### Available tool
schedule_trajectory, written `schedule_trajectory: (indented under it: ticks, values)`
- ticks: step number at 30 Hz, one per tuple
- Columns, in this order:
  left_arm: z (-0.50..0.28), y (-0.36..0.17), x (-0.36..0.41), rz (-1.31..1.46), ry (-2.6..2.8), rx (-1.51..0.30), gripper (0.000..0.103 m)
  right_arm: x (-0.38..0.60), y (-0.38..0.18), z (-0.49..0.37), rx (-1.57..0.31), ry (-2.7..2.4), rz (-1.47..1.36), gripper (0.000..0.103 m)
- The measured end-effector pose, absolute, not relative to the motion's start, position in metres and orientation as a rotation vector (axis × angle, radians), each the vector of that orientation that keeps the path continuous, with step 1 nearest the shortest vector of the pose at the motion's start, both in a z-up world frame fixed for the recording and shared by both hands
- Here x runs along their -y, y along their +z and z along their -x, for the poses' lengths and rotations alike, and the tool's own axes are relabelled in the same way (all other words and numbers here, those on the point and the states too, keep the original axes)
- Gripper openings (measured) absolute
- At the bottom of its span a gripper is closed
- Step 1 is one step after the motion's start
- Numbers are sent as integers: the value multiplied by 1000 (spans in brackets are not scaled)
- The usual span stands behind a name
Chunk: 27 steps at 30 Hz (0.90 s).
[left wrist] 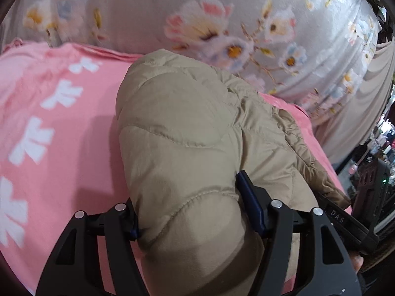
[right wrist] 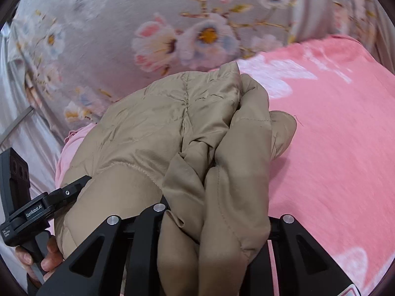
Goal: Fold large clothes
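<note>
The left gripper (left wrist: 195,206) is clamping a thick, puffy section of the beige quilted jacket (left wrist: 182,133), its blue-padded fingers (left wrist: 249,204) pressing into the padding on either side. The right gripper (right wrist: 214,212) is likewise squeezing a bunched fold of the same jacket (right wrist: 172,128), with several layers of fabric gathered between its jaws and spilling over the black linkages.

The jacket is lying humped over a pink blanket (left wrist: 49,123) printed with white shapes, and the two gripped bundles are sitting close together, so the garment is crumpled rather than spread. In the left wrist view the jacket's rumpled hem edge is trailing down toward the right, near the blanket's right border. In the right wrist view a rounded jacket corner is resting on the blanket just right of the bundle, and beyond it the pink surface (right wrist: 333,148) is stretching open toward the right and far side.

Behind the blanket a grey floral sheet (left wrist: 222,12) is rising as a backdrop, closing off the far edge. To the right of the left gripper, past the blanket's edge, cluttered dark items are crowding the space. In the right wrist view the person's hand (right wrist: 47,259) is gripping the other gripper's handle at lower left, beside a pale draped sheet
</note>
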<state>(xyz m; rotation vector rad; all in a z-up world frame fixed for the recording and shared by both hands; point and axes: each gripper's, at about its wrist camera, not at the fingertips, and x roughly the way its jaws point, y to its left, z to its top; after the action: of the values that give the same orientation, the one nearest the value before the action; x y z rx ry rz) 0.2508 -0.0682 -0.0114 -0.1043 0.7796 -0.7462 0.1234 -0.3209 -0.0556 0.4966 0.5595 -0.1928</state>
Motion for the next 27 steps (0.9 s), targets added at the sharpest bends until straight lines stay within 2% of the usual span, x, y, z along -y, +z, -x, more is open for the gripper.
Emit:
schedule_trajectory:
  ticks: [8, 16, 19, 23, 27]
  values:
    - [-322, -36, 30, 73, -681, -769, 63, 289, -74, -208, -605, -153, -461, 22]
    - [-326, -58, 28, 63, -673, -730, 67, 283, -100, -222, -638, -172, -444, 25]
    - [-327, -66, 23, 86, -662, -733, 72, 282, -103, -223, -639, -173, -440, 31]
    - [-324, -64, 11, 69, -606, -757, 84, 291, -101, -211, -659, -155, -497, 43]
    - [-305, -37, -10, -55, -534, -734, 85, 303, -84, -175, -694, -125, -544, 49]
